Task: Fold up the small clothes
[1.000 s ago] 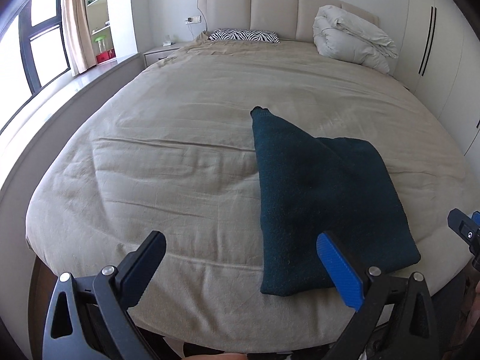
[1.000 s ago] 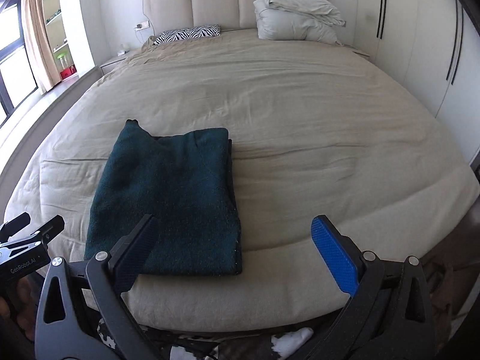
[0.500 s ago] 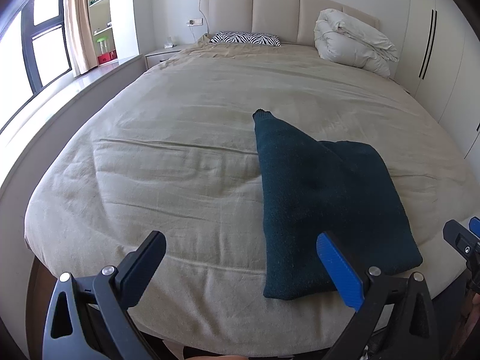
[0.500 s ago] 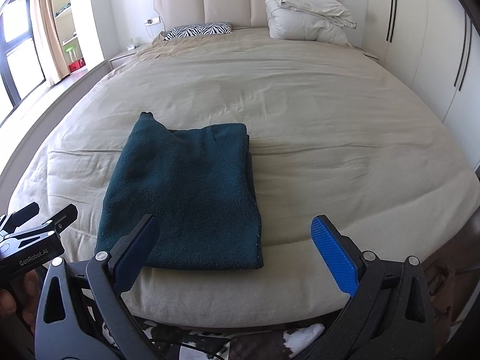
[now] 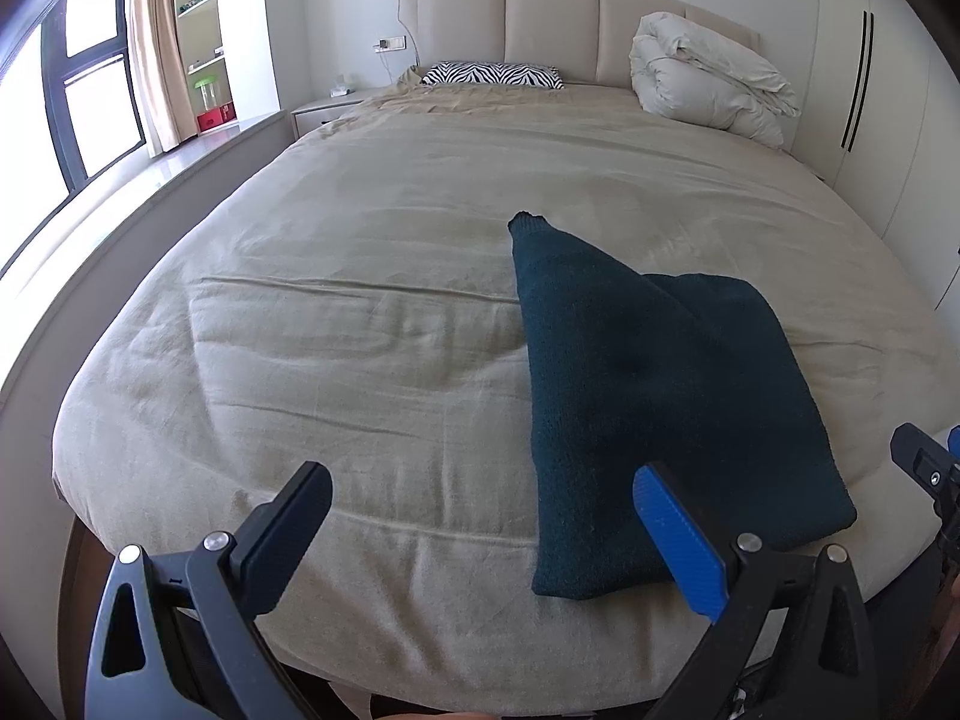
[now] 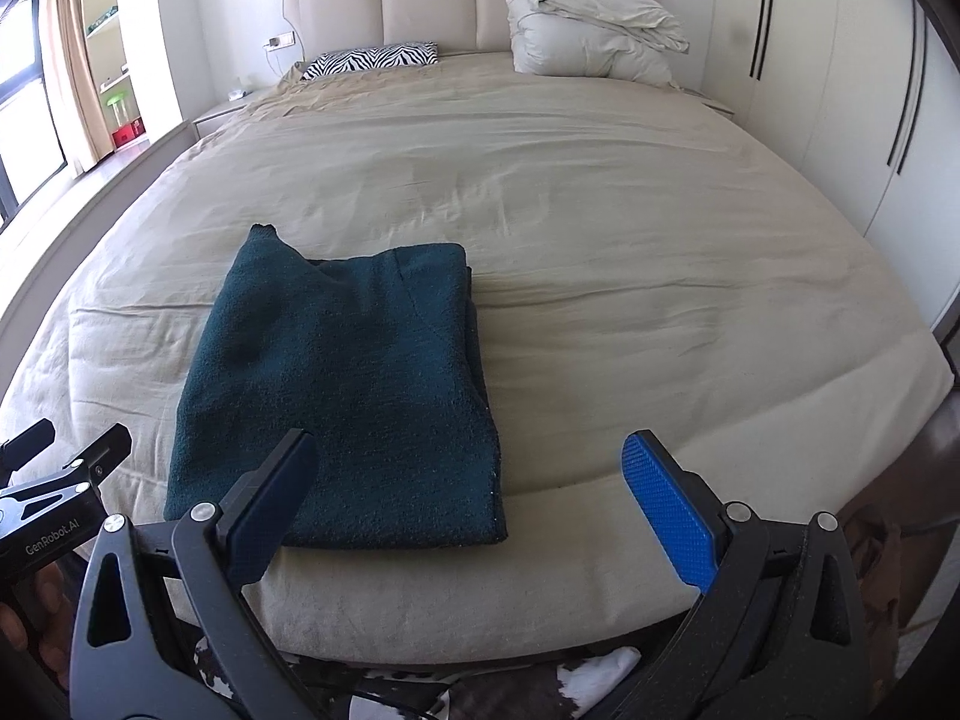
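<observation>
A dark teal knitted garment point(image 5: 648, 384) lies folded in a rough rectangle near the foot edge of the beige bed point(image 5: 360, 276); it also shows in the right wrist view point(image 6: 342, 396). One sleeve end pokes out at its far left corner. My left gripper point(image 5: 480, 516) is open and empty, held off the foot of the bed, left of the garment. My right gripper point(image 6: 468, 492) is open and empty, held over the bed's foot edge by the garment's near right corner. Neither touches the cloth.
A zebra-print pillow point(image 5: 492, 73) and a rolled white duvet point(image 5: 708, 81) lie at the headboard. A window ledge runs along the left point(image 5: 120, 180); white wardrobe doors point(image 6: 840, 90) stand on the right. A patterned rug point(image 6: 540, 684) lies below the bed's foot.
Both grippers have drawn back and tilted a little, so the garment sits slightly farther in view. The garment lies as it did. Both grippers stay open.
</observation>
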### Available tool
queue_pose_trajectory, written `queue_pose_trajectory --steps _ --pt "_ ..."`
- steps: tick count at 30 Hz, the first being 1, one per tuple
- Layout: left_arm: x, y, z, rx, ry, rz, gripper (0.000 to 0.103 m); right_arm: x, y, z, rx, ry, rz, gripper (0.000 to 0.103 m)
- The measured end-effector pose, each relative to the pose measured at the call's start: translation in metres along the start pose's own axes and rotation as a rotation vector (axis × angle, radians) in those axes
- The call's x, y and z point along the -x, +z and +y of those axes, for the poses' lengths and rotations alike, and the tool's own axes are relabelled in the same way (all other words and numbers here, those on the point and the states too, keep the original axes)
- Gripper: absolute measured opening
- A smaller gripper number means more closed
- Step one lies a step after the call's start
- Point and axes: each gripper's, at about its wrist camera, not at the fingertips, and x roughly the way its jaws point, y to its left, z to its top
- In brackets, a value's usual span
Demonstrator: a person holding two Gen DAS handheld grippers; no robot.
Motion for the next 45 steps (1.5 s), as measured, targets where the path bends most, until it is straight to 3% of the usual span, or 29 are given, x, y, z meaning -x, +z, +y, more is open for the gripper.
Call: queue_pose_trajectory --steps 7,15,45 --pt "-0.001 -0.001 0.0 0.005 0.006 -0.001 0.103 -0.004 -0.001 -0.001 0.0 -0.061 -0.001 0.103" --pt "-0.001 -0.001 0.0 0.001 0.006 -0.002 0.103 -0.008 -0.002 -0.002 -0.006 -0.074 0.007 0.103" --pt "-0.002 -0.002 -0.001 0.002 0.001 0.005 0.103 -0.015 -0.008 -0.001 -0.02 -0.065 0.023 0.103"
